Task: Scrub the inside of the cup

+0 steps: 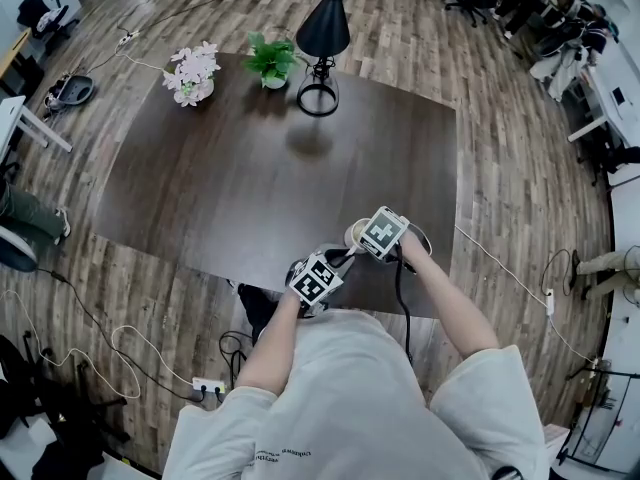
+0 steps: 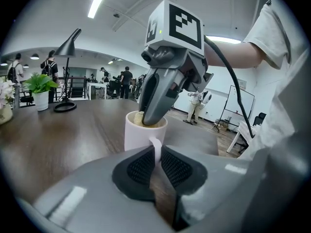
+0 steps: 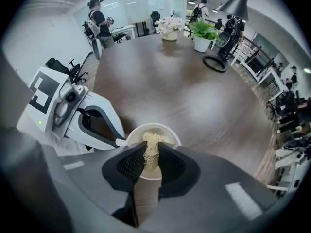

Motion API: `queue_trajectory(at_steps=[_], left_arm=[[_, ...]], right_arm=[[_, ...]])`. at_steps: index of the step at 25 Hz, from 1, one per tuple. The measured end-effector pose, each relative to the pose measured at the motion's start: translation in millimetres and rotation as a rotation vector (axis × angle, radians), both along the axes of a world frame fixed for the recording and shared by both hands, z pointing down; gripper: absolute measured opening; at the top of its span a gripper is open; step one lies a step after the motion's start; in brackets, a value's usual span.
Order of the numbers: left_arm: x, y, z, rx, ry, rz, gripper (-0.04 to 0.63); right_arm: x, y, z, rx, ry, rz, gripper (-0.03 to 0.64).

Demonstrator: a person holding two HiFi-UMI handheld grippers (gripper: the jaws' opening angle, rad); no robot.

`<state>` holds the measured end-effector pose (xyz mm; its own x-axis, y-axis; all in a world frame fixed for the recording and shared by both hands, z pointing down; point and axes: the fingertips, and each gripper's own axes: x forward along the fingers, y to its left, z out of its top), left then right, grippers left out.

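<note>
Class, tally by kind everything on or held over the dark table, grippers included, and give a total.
White cup: 1
Fibrous scrub pad: 1
Black desk lamp: 1
Potted plants: 2 (green plant, pink-white flowers)
Grippers: 2 (left gripper, right gripper)
Total: 7

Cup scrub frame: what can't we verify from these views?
Floor and most of the inner wall of the cup: right gripper view, covered by the scrubber and the right gripper.
Scrubber's tip and its contact: left gripper view, behind the cup's rim.
Cup in head view: too small, partly under the right gripper.
</note>
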<state>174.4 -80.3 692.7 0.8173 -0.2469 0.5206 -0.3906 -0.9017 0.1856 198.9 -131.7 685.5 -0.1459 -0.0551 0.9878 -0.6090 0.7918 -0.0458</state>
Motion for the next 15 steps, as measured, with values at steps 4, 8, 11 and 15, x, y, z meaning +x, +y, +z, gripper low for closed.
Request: queue_trajectory(at_steps=[4,8,11,15], left_arm=[[-0.1,-1.3,-0.5,0.003,-0.001,-0.009,0.043],[0.4,-1.6,1.4,0.004,-0.003,-0.009,0.043],[0.9,-2.8,0.4,0.013,0.003,-0.009,0.043],[0.1,-2.9,1.0,0.011,0.002,-0.009,0.043]], right_arm=[[-1.4,8.8,1.4,-0.096,-0.011,-0.017,0.092],[-0.5,13.8,3.4,-0.165,-0.081,0.032,0.092],[-4.2,14.6,5.5,-0.208,-0.184,0.118,0.092],[-9.1,11.7,4.5,-0.211,-0.298,0.213,0.091]])
